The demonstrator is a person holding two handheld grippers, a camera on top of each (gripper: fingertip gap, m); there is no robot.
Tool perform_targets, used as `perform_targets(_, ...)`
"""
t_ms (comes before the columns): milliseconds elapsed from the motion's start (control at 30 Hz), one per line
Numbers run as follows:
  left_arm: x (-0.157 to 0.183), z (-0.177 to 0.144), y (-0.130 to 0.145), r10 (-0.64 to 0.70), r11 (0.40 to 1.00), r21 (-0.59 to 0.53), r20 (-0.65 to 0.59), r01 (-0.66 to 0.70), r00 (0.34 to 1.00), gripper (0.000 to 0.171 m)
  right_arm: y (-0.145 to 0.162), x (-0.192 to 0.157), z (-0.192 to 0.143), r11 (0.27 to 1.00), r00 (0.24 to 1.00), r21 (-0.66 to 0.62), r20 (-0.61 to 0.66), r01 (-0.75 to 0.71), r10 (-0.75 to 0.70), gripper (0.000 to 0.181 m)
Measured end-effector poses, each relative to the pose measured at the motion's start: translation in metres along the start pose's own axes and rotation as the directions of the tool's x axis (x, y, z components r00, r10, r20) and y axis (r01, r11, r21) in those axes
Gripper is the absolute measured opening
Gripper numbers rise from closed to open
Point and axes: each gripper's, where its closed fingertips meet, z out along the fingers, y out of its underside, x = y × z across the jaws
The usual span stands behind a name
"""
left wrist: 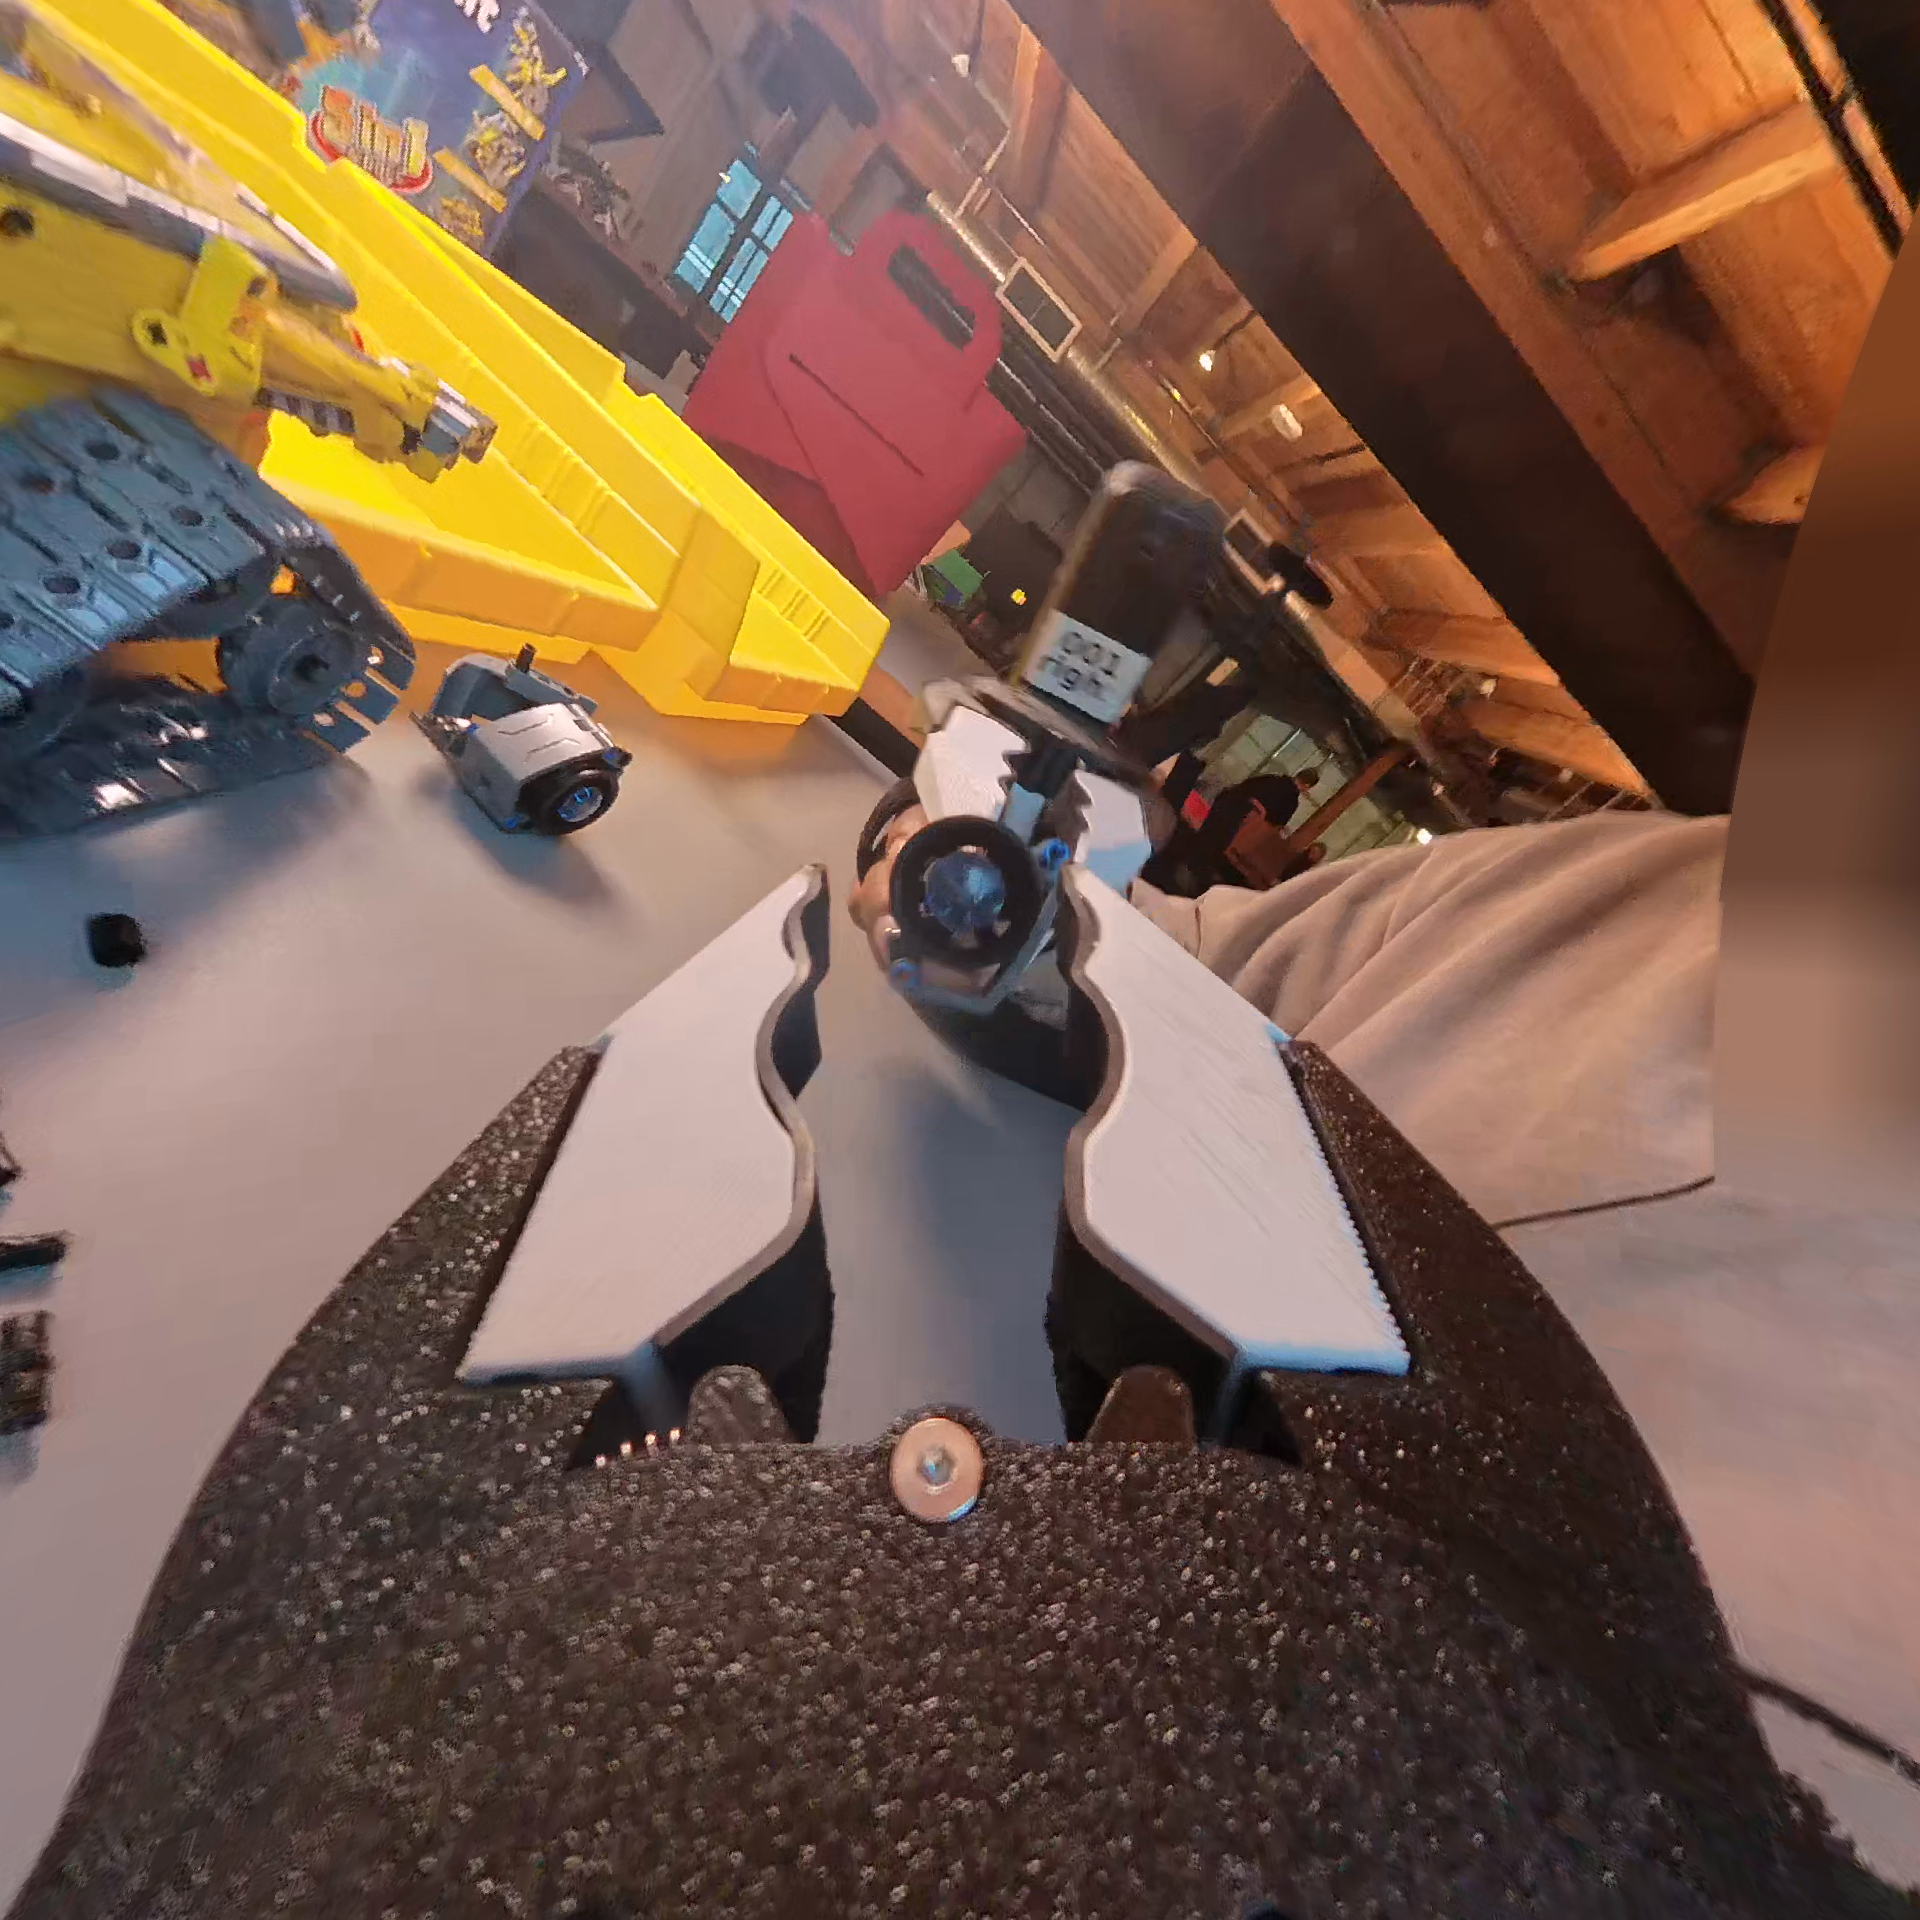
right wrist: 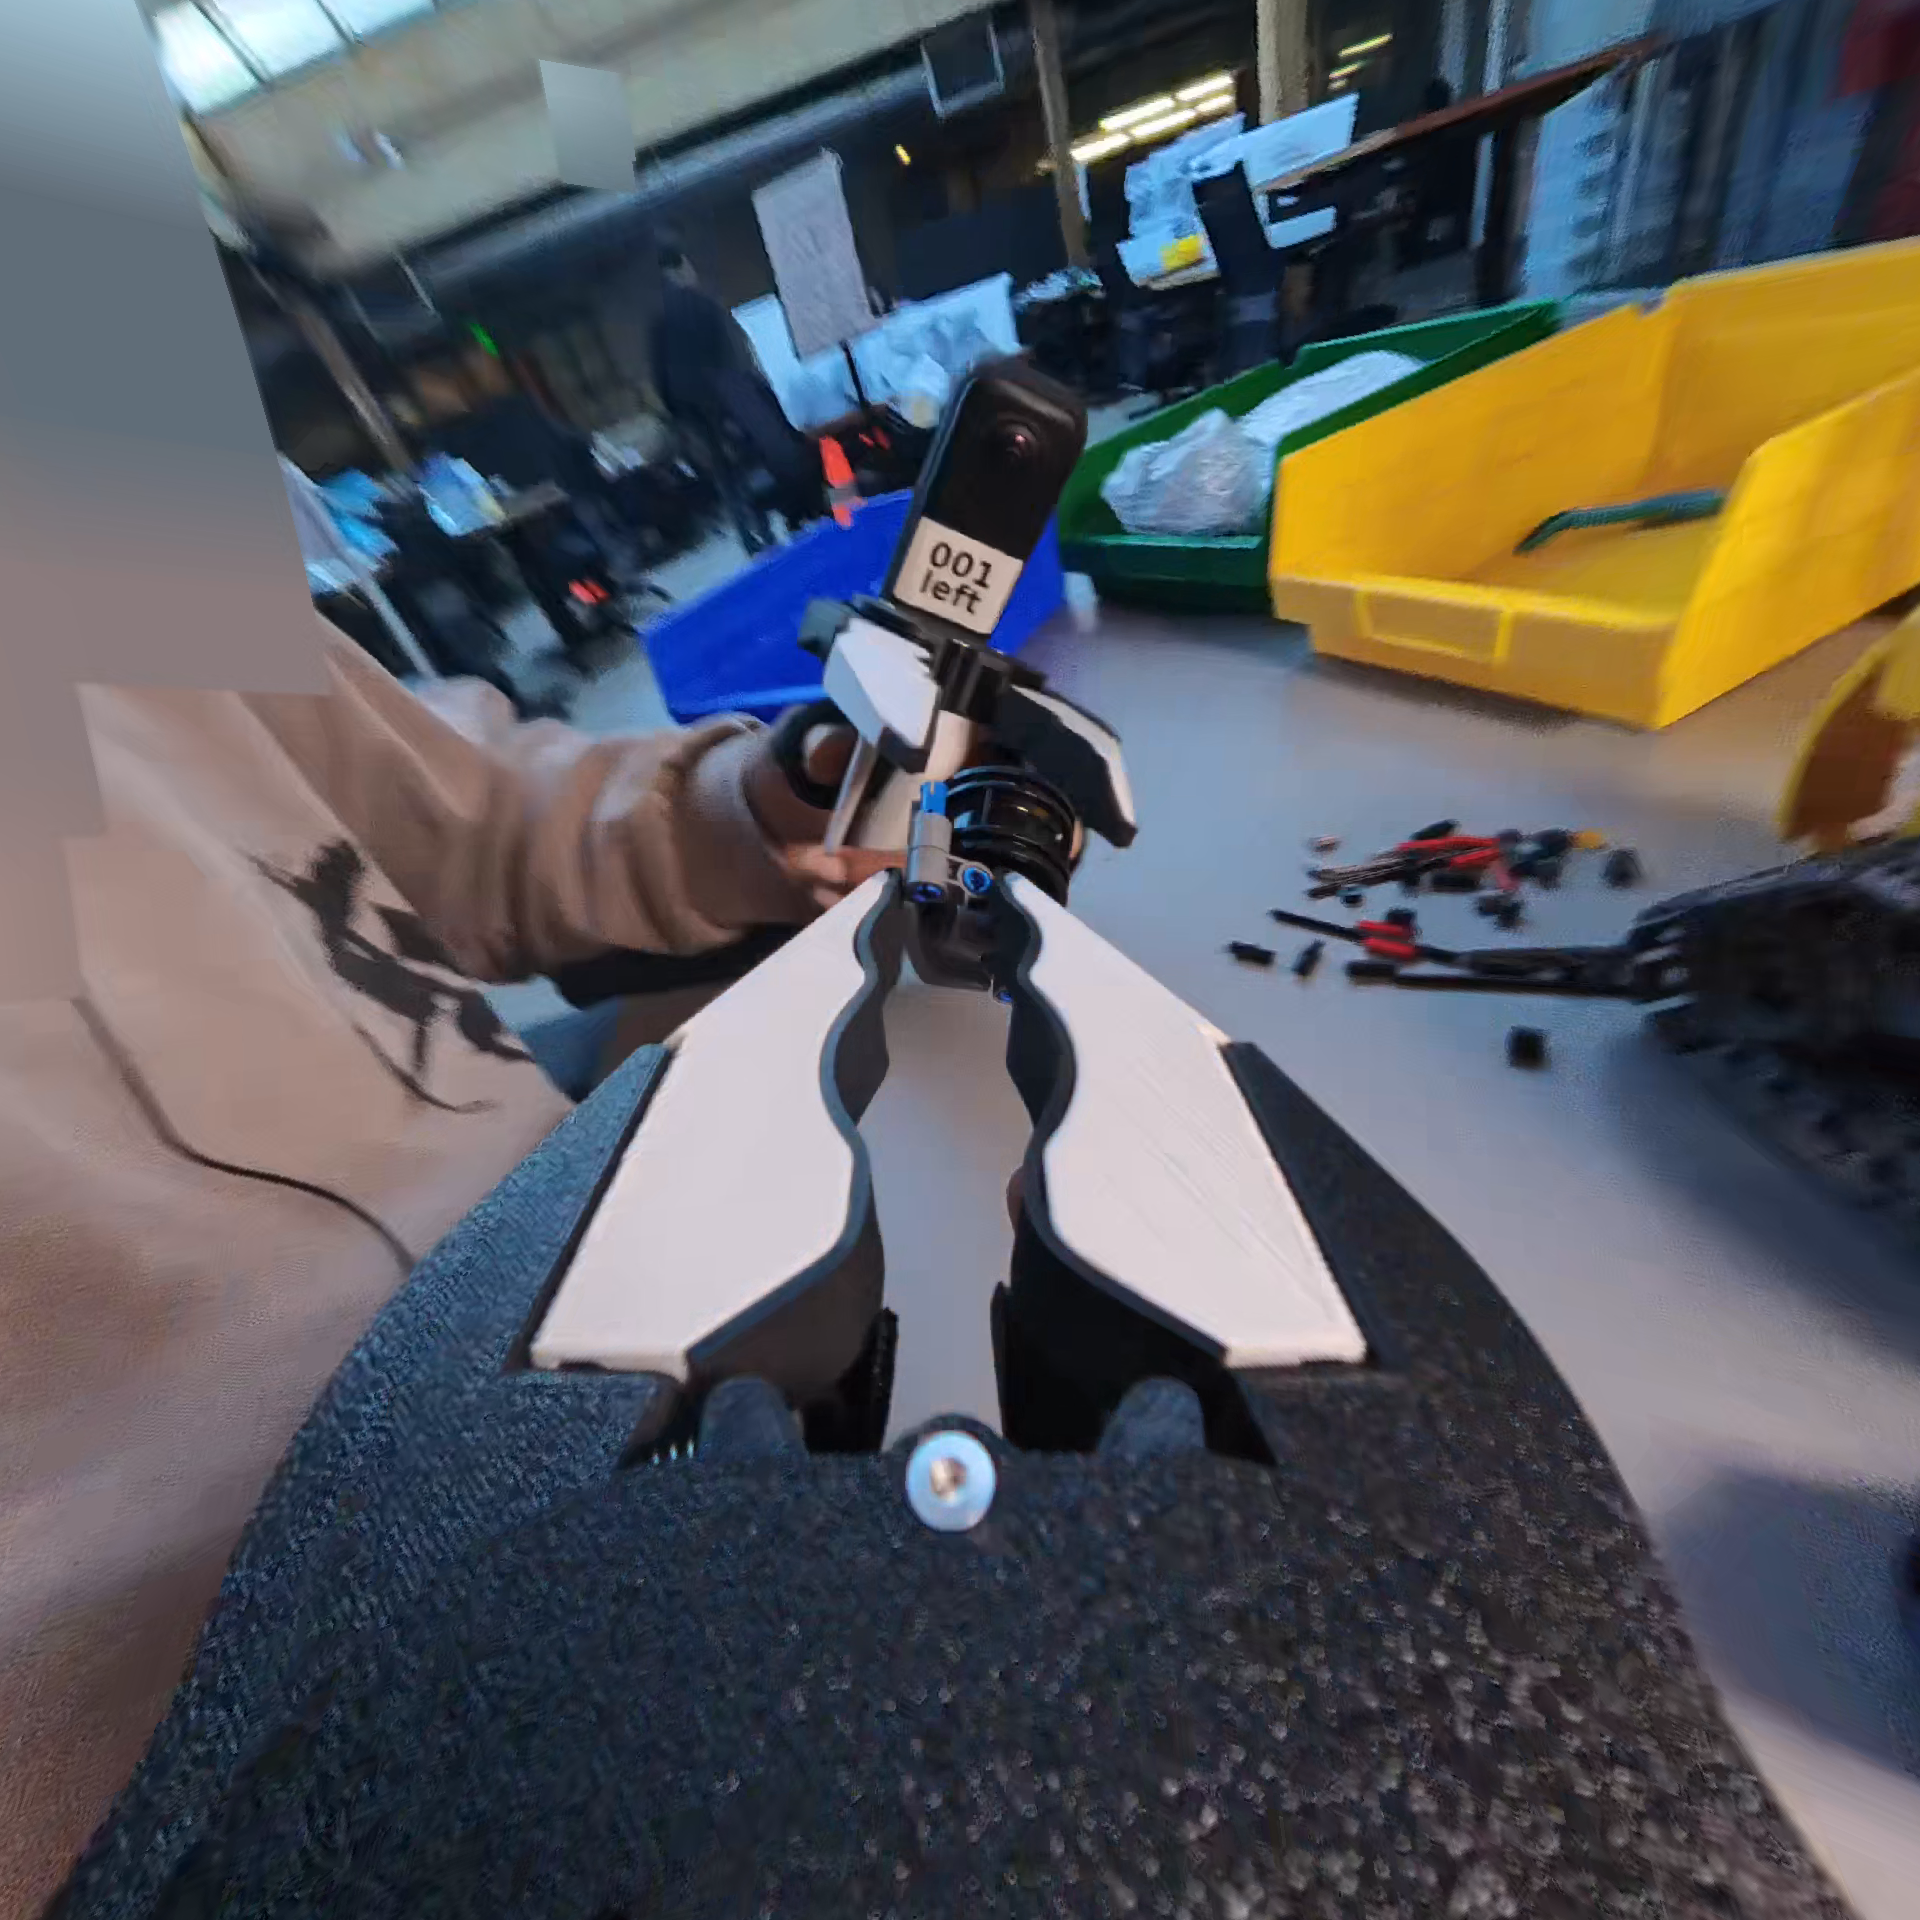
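A small brick-built module, a grey housing with blue pins and a black wheel [left wrist: 961, 902], hangs in the air between both grippers. My right gripper [right wrist: 948, 896] is shut on the grey housing [right wrist: 940, 925]; it also shows in the left wrist view [left wrist: 1039, 800], facing me. My left gripper [left wrist: 940, 883] is open, its jaws either side of the black wheel [right wrist: 1013, 821]. Its right fingertip [left wrist: 1075, 904] is at the wheel's edge and its left fingertip [left wrist: 810, 894] stands clear. A person's hand [right wrist: 821, 821] holds the left gripper [right wrist: 987, 790].
A second wheel module [left wrist: 530, 743] lies on the grey table [left wrist: 312, 1039] beside a yellow tracked brick vehicle [left wrist: 156, 416]. Behind are a yellow bin [left wrist: 623, 499], a red bag [left wrist: 862, 416], a green bin [right wrist: 1195, 561] and a blue bin [right wrist: 748, 634]. Loose black and red pieces [right wrist: 1455, 883] are scattered. My left and right fingertips are right by each other. My left gripper's tips are some 15 cm from the yellow tracked brick vehicle [left wrist: 156, 416].
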Motion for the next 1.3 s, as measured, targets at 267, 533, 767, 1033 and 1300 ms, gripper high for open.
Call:
perform_targets(267,0.028,0.014,0.03,0.222,0.956,-0.173,-0.105,-0.237,0.969,0.048,0.001,-0.022,-0.004,0.837,0.767,-0.048,0.372,-0.546,0.522,0.017)
perform_targets(533,0.021,0.017,0.023,0.009,0.994,-0.103,-0.107,-0.02,0.994,0.037,-0.01,-0.004,-0.007,0.985,0.987,0.109,0.112,-0.131,0.119,0.025)
perform_targets(767,0.006,0.018,0.018,-0.24,0.971,-0.027,-0.118,0.239,0.964,0.038,0.012,0.005,0.012,0.901,0.878,-0.132,-0.203,0.414,-0.434,0.068)
perform_targets(1033,0.004,0.021,0.024,-0.33,0.944,-0.042,-0.13,0.328,0.935,0.04,0.014,0.015,0.01,0.912,0.885,-0.144,-0.223,0.385,-0.409,0.051)
perform_targets(1300,0.009,0.016,0.019,-0.334,0.942,-0.028,-0.185,0.334,0.924,0.034,0.004,0.005,0.004,0.999,0.999,0.035,-0.041,0.033,-0.032,0.051)
